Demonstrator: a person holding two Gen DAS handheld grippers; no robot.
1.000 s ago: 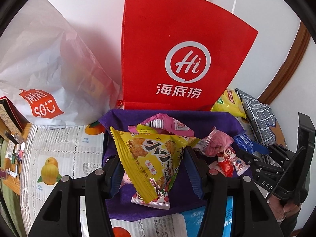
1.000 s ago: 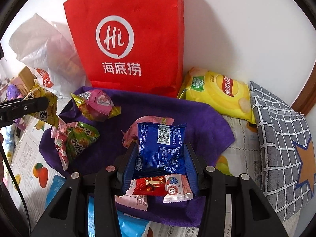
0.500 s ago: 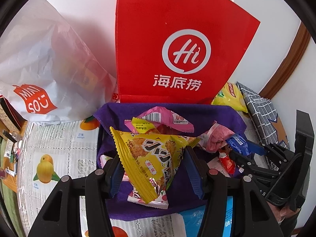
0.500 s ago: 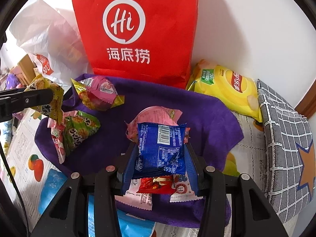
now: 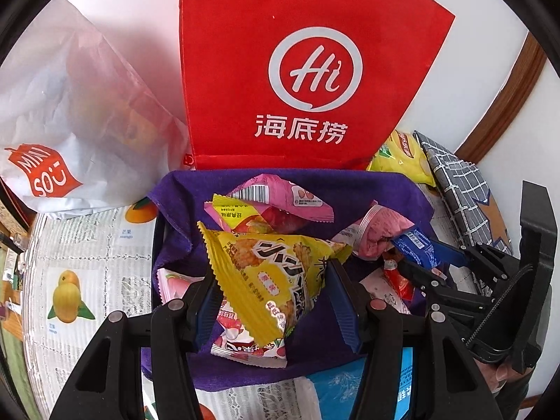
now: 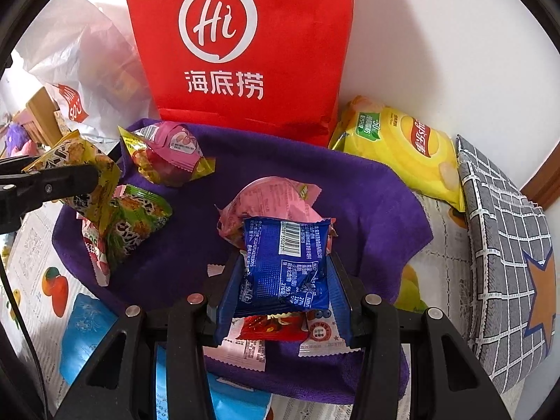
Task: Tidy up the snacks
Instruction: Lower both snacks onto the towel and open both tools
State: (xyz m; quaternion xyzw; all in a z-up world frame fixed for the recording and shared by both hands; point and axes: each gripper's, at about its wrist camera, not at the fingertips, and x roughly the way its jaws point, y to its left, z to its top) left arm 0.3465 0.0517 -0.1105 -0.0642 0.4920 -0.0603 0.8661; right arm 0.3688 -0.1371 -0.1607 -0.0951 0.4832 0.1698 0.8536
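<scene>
White Miniso bag (image 5: 63, 112) stands far left against the wall, on the fruit-print cover of the table (image 5: 80, 245). Red paper bag (image 5: 301, 70) upright beside it, at the back edge of the purple cloth (image 5: 392, 192).

Left gripper (image 5: 276, 294): fingers pinching the yellow triangular snack pack (image 5: 269, 273), lifted above the cloth's left part. Under it lies a lychee-print packet (image 5: 245, 343); a pink-and-yellow pack (image 5: 276, 199) lies behind on the cloth.

Mid-cloth: a pink pouch (image 6: 266, 199).

Right gripper (image 6: 283, 276): fingers pinching the blue snack packet (image 6: 287, 266), barcode side up, held over the cloth's front part just ahead of the pink pouch. A red-and-white packet (image 6: 273, 325) lies below it.

Right of cloth: yellow chip bag (image 6: 402, 147) by the wall; grey checked fabric (image 6: 507, 262) at far right.
</scene>
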